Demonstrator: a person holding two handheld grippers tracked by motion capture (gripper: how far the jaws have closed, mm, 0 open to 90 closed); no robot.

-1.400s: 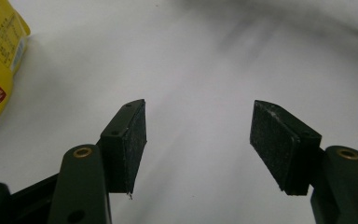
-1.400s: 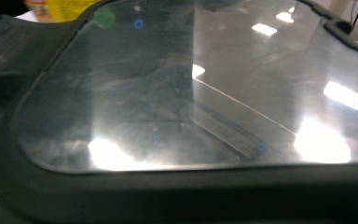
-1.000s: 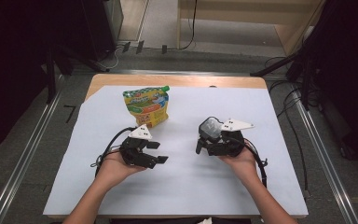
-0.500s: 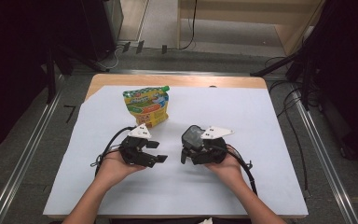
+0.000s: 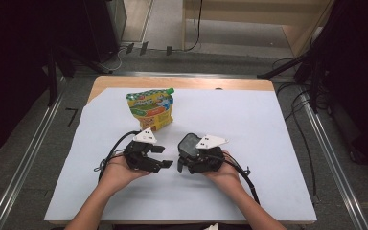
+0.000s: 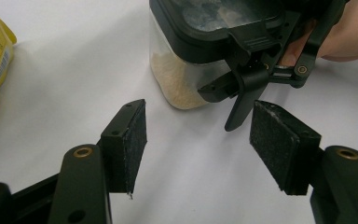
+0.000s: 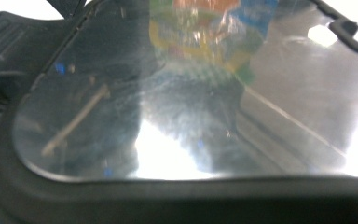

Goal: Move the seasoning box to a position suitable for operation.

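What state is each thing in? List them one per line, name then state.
Left gripper: open, fingers apart, nothing between them.
Right gripper: shut on the container, beside the left gripper.
Container: clear, dark lid closed, pale grains in the bottom, resting on the paper.
Snack pouch: upright, sealed by the look of it, untouched behind the grippers.
White paper: flat over the table.

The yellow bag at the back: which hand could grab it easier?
Probably the left. The left gripper is open and empty, nearer the yellow bag. The right gripper is holding the clear box.
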